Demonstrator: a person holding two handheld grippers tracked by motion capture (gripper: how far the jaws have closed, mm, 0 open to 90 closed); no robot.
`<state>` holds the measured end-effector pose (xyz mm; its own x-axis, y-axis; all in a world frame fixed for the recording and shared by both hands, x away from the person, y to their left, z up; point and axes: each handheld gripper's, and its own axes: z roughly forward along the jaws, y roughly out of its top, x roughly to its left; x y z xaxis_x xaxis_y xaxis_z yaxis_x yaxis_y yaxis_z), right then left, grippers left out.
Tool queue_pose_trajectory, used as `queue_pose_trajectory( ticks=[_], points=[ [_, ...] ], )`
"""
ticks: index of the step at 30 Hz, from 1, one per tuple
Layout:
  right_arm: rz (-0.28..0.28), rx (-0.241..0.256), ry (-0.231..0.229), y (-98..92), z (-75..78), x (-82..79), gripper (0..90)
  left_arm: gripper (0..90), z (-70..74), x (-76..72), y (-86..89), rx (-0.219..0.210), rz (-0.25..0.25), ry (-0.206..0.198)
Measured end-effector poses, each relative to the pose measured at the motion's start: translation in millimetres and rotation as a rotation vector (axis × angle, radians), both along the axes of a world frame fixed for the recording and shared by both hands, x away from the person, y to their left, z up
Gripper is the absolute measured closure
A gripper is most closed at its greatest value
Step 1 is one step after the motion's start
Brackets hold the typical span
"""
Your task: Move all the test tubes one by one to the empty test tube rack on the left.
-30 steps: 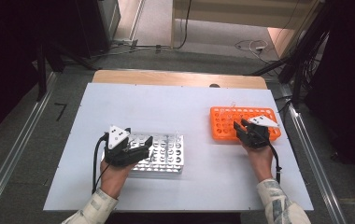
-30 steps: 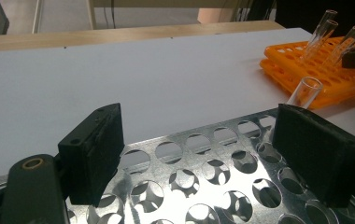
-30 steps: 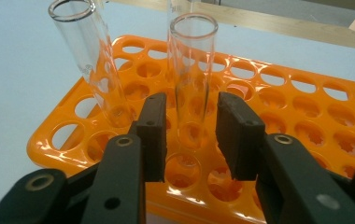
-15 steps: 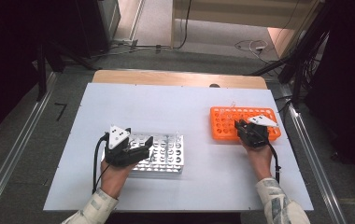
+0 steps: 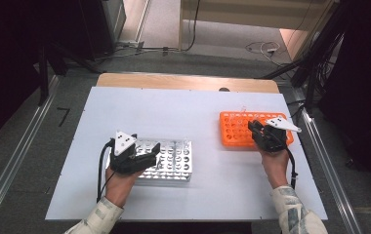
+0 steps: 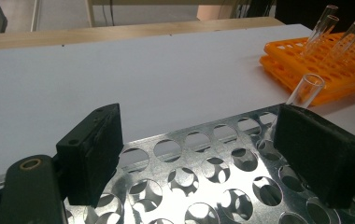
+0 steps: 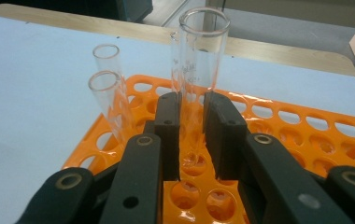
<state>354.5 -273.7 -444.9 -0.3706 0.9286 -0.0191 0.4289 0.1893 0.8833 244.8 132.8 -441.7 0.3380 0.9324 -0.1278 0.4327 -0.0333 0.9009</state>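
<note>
The right gripper's [image 7: 192, 135] fingers [image 7: 168, 126] are clamped on a glass tube [image 7: 201, 56] that stands upright in the orange rack [image 7: 306, 135]. Two more empty tubes [image 7: 112, 102] stand in this rack just beside it, so it holds three. The left gripper's [image 6: 199, 154] fingers [image 6: 94, 149] are wide apart over the metal rack [image 6: 203, 182], which holds one tube [image 6: 304, 91]. Both racks sit well apart on the white bench [image 5: 174, 112].
</note>
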Motion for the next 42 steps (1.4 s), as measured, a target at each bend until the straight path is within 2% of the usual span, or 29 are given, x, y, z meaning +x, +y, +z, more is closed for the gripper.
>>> queue_pose_trajectory(
  ticks=[11,17,30,42],
  points=[
    [0.028,0.009,0.011,-1.3,11.5,-15.5,73.5,15.5,0.3,-0.7,-0.7,0.000,-0.001,-0.003],
    [0.074,-0.005,0.023,3.4,14.0,-27.5,73.5,15.5,0.9,-1.8,-2.7,0.004,-0.006,-0.003],
    [0.194,-0.015,0.058,28.5,13.3,-48.8,73.5,15.6,2.1,-4.0,-5.6,0.004,-0.023,-0.008],
    [0.347,-0.055,0.093,61.2,6.7,-75.0,73.5,17.3,5.9,-11.1,-20.4,-0.001,-0.087,-0.017]
  ],
)
